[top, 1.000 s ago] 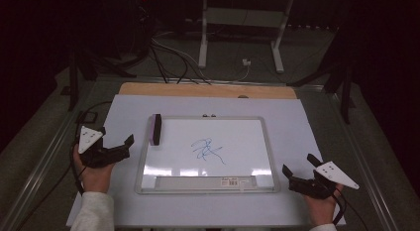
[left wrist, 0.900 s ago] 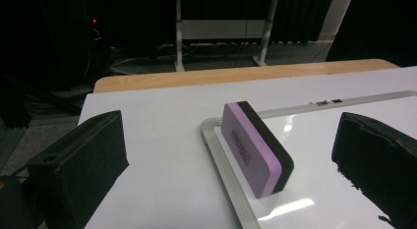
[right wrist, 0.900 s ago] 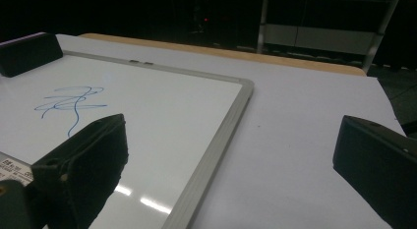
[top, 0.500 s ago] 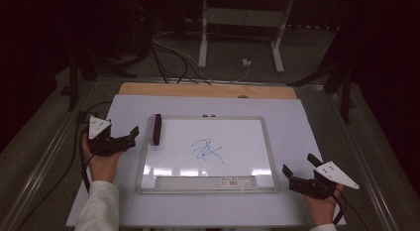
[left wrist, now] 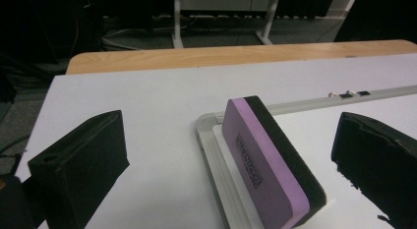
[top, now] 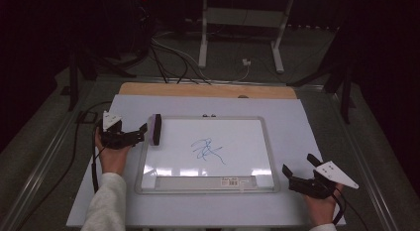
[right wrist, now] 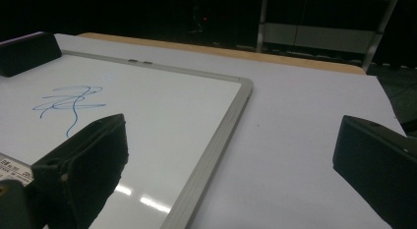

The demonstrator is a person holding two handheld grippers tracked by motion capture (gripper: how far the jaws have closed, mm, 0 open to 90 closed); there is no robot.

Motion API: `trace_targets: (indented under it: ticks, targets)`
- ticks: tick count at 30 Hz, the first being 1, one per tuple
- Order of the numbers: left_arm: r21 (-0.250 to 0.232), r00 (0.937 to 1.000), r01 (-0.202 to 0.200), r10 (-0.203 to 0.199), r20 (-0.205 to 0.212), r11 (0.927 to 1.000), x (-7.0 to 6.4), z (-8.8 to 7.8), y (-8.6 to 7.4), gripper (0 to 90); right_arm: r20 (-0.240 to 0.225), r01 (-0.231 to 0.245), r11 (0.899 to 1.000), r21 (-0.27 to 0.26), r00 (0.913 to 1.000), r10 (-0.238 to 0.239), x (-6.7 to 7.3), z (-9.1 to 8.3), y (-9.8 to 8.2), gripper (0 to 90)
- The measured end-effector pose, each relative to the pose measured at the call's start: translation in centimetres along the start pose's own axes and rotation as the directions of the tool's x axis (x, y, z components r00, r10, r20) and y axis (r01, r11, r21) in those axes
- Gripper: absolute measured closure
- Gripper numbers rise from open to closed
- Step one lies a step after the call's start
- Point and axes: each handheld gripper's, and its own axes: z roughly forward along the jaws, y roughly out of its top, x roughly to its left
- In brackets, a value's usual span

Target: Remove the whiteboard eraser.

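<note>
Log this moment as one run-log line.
left claw: open, straddling eraser | right claw: open, off whiteboard | scribble: unerased

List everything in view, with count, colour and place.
whiteboard: one, white with grey frame, centre of the table.
scribble: one, blue, middle of the whiteboard.
eraser: one, purple and black, on edge at the whiteboard's far left corner.
barcode sticker: one, white, on the whiteboard's near edge.
table: one, white top with a wooden strip at the far edge.
left gripper: one, black, open, fingers either side of the eraser.
right gripper: one, black, open, right of the whiteboard.
</note>
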Motion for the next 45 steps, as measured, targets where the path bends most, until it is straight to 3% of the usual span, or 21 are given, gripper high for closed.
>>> trace_targets:
  ticks: [10,19,31,39,45]
  targets:
    - [0.02,0.9997,0.026,-0.026,0.0,0.9995,-0.1,1.4,0.1,1.3,-0.005,0.003,1.0,0.005,1.0,-0.003,0.0,0.1,0.0,0.7]
    - [0.071,0.9997,0.023,-0.024,0.008,0.9972,-0.6,2.9,0.0,3.7,-0.009,0.004,1.0,0.009,0.9999,-0.004,0.1,0.2,-0.1,0.7]
    - [0.143,0.9959,0.049,-0.059,0.068,0.9885,-1.2,4.1,-0.2,12.2,-0.009,0.003,1.0,0.011,1.0,-0.003,0.0,0.2,-0.1,0.7]
    - [0.189,0.9968,0.032,-0.045,0.066,0.9815,-1.3,4.1,-0.3,20.3,-0.008,-0.002,1.0,0.01,1.0,0.002,-0.1,0.1,-0.1,0.7]
    - [0.19,0.9977,0.032,-0.043,0.054,0.9812,-1.1,3.6,-0.4,25.6,-0.007,-0.001,1.0,0.009,1.0,0.001,0.0,0.1,-0.1,0.7]
